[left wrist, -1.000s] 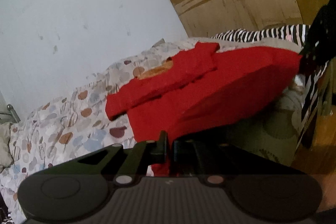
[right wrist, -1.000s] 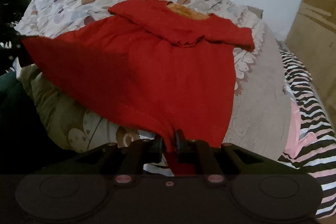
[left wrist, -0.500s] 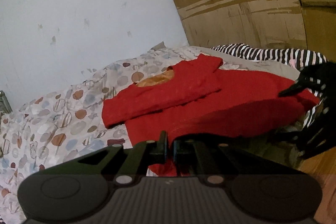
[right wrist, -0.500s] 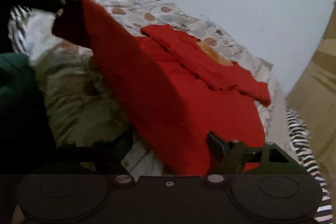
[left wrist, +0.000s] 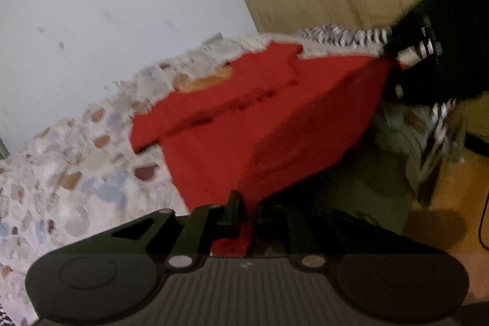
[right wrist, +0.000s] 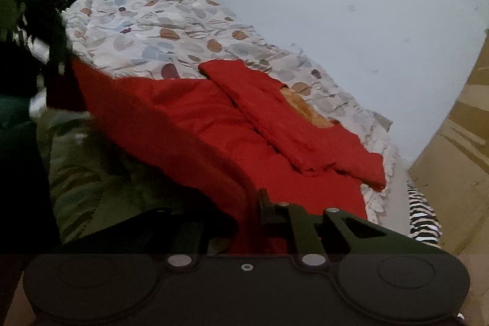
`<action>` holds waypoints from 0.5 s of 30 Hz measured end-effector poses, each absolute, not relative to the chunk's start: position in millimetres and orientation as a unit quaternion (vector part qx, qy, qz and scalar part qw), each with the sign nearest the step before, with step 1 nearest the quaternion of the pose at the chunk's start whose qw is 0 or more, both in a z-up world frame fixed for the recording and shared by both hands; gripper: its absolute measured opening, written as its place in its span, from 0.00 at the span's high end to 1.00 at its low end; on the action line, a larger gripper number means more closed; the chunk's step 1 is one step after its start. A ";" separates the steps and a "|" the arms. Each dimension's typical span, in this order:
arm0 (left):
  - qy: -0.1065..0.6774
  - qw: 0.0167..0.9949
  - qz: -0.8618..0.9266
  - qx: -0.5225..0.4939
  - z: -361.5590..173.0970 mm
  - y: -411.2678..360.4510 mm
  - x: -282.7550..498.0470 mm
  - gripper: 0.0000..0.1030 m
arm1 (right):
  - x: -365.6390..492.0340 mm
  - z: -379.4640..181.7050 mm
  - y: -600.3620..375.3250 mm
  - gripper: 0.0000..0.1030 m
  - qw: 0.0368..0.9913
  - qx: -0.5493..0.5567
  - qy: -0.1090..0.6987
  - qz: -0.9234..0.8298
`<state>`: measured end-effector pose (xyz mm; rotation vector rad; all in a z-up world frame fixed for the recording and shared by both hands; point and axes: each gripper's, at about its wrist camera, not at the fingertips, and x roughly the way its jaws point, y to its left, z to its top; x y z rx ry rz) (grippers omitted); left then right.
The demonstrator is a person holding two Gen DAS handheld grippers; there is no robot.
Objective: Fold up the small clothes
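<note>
Red shirt [left wrist: 275,124], soft, light and floppy, sags mid-frame over the bed [right wrist: 159,29], its hem corners pinched in the nearly closed jaws of left gripper [left wrist: 244,216] and right gripper [right wrist: 253,216], whose jaws have just been closing.

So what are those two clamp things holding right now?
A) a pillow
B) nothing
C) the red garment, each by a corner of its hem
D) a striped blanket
C: the left gripper and the right gripper are each closed on red cloth of the red garment, its lower edge stretched between them over the bed.
</note>
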<state>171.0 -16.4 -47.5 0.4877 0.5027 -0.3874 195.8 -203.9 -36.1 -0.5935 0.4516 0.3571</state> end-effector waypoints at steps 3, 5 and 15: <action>0.274 0.915 -0.198 0.221 -67.6 -27.4 174.9 0.45 | 200.9 -26.2 -208.7 0.87 0.916 -0.258 0.244 0.187; 0.274 0.915 -0.202 0.217 -76.1 -37.4 174.1 0.38 | 205.5 -18.8 -211.1 0.87 0.918 -0.228 0.261 0.191; 0.202 0.928 -0.159 0.271 -84.8 -96.8 186.3 0.19 | 226.0 10.8 -228.8 0.87 0.932 -0.086 0.297 0.189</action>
